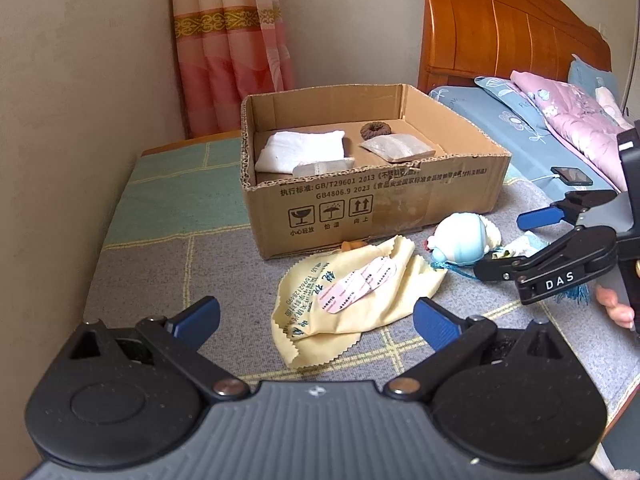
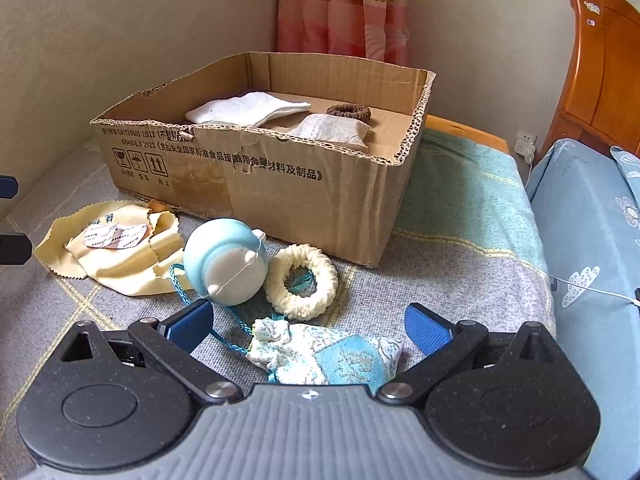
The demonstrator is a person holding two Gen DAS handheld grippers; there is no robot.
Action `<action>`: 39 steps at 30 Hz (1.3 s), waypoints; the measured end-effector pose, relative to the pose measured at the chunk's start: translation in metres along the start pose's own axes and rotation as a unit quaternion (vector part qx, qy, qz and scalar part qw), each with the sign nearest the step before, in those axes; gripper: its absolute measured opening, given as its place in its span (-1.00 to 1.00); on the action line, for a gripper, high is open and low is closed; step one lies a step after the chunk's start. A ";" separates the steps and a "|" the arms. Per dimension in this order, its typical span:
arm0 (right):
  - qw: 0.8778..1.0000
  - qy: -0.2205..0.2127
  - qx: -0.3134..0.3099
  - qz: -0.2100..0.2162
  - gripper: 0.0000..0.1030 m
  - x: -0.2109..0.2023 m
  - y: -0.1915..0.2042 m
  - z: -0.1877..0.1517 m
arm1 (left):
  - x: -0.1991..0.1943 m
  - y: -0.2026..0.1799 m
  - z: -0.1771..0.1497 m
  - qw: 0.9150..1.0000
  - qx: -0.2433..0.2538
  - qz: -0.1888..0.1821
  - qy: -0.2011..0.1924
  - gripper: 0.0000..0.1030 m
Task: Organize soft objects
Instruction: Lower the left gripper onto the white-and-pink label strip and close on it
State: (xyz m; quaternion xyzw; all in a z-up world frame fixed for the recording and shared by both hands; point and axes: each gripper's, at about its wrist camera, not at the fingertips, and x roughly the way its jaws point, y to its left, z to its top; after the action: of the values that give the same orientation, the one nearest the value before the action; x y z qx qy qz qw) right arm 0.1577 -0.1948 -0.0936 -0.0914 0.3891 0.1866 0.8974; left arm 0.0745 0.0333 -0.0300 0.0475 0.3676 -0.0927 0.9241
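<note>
**Soft things scattered before the box**

The blue-and-white pouch [image 2: 324,356] lies between the right gripper's [image 2: 308,326] spread, empty fingers. Just beyond them sit the cream ring [image 2: 302,282] and pale-blue plush ball [image 2: 226,262]. The yellow cloth [image 1: 352,300] lies between the left gripper's [image 1: 316,322] fingers — also released. Further ahead stands the cardboard box [image 1: 380,196].

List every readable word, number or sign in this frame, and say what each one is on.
"DAS": right gripper, on its arm.
"GB/T29601 2013", "GB4806.9 2023": cardboard box front.
Fragile, keep-dry and this-way-up signs: same box front; captions beneath too small.
Printing on yellow cloth and its pink packets: too blurred to read.
</note>
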 end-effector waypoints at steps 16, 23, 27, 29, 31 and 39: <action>0.997 0.051 -0.011 0.055 1.00 -0.031 0.032 -0.030 | 0.011 -0.012 0.001 0.999 0.037 -0.025 0.000 0.99; 0.999 0.030 -0.023 0.015 1.00 -0.033 0.052 -0.040 | 0.019 -0.020 0.009 0.993 0.092 -0.071 -0.013 0.98; 1.000 0.022 -0.016 0.009 1.00 -0.033 0.053 -0.041 | 0.037 -0.025 0.016 0.988 0.111 -0.111 0.002 0.98; 1.000 0.021 -0.018 0.010 1.00 -0.032 0.052 -0.041 | 0.048 -0.029 0.018 0.986 0.117 -0.120 0.013 0.97; 1.000 0.019 -0.018 0.011 1.00 -0.032 0.051 -0.041 | 0.058 -0.033 0.020 0.985 0.121 -0.120 0.024 0.96; 1.000 0.012 -0.020 0.012 1.00 -0.034 0.052 -0.044 | 0.073 -0.035 0.018 0.978 0.119 -0.160 0.064 0.95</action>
State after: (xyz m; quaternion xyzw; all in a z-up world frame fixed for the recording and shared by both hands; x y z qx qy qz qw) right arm 0.0854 -0.1696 -0.0996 -0.1069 0.3967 0.2037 0.8886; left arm 0.1314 -0.0133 -0.0680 0.1038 0.4156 -0.2789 0.8595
